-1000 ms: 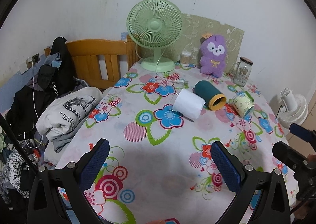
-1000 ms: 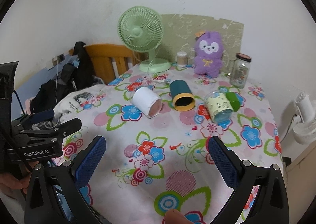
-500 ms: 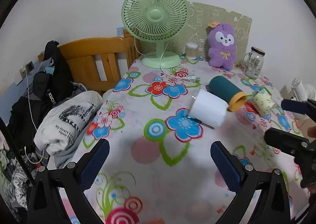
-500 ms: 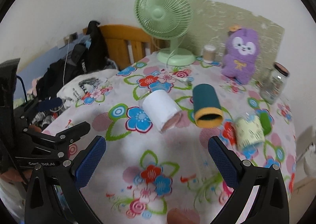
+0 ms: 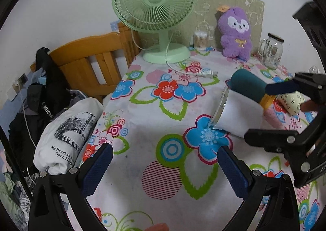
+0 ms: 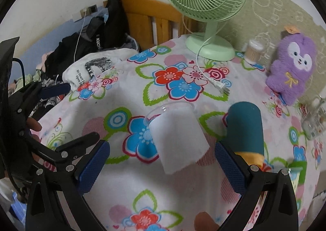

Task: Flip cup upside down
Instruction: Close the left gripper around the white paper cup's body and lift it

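A white cup (image 5: 238, 117) (image 6: 177, 137) with a clear rim lies on its side on the floral tablecloth (image 5: 163, 113). Its clear rim points away from my right gripper (image 6: 162, 165) (image 5: 258, 112). That gripper is open, and the cup's near end lies between its blue pads (image 6: 230, 165) without touching them. Beside it a teal cup (image 6: 244, 127) (image 5: 248, 84) with a yellow rim lies on its side. A pale yellow cup (image 5: 291, 102) lies further right. My left gripper (image 5: 165, 170) (image 6: 83, 111) is open and holds nothing, left of the white cup.
At the back of the table stand a green fan (image 5: 154, 7), a purple plush toy (image 5: 236, 33), a glass jar (image 5: 272, 52) and a cotton swab pot (image 5: 200, 40). The fan's plug (image 5: 205, 73) lies on the cloth. Folded clothes (image 5: 67, 129) and a wooden headboard (image 5: 91, 64) are off the left edge.
Both grippers have moved forward over the table toward the cups. The white cup now lies between my right gripper's open fingers. The cups have not moved.
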A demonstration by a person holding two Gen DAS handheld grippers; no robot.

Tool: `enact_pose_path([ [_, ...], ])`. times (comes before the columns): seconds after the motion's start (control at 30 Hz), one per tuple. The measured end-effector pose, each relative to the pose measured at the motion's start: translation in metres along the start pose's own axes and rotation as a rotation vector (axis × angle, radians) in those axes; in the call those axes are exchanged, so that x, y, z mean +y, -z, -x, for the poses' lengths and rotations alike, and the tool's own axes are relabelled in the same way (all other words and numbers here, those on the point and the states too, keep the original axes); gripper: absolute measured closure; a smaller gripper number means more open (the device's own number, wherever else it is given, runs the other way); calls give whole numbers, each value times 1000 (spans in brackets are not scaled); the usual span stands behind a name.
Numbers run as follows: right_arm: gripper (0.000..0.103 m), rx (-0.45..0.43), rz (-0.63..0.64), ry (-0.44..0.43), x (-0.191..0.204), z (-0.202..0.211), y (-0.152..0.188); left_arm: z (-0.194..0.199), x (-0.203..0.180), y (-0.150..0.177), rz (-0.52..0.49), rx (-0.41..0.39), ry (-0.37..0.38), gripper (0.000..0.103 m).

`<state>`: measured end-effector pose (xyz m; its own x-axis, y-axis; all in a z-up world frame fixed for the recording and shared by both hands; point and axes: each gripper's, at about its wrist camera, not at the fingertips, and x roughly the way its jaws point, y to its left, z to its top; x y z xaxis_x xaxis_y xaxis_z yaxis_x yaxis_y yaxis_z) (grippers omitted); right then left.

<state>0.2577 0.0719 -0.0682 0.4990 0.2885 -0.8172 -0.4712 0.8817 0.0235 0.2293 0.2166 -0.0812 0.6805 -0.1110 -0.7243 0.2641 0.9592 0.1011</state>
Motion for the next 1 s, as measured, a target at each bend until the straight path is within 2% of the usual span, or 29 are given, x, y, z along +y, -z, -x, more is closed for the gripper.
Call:
enact_pose_path([
  [0.23, 0, 45, 34, -40, -5, -16, -6, -22, -2, 1, -81, 57, -6, 0],
  [0.47, 7, 80, 56, -71, -5, -35, -12, -38, -6, -2, -140, 77, 3, 0],
  [0.63, 18, 105, 69, -29, -12, -46, -13, -41, -7, -6, -144, 80, 26, 0],
  [0.7, 37, 123, 74, -34, -13, -51, -13, -41, -8, -6, -147, 86, 27, 0],
  [0.87, 38, 111, 68, -53, -12, -49, -12, -36, -9, -3, -146, 88, 21, 0],
  [1.0, 38, 76, 59, -52, -6, -32, -10, -23, -7, 0, -135, 78, 19, 0],
])
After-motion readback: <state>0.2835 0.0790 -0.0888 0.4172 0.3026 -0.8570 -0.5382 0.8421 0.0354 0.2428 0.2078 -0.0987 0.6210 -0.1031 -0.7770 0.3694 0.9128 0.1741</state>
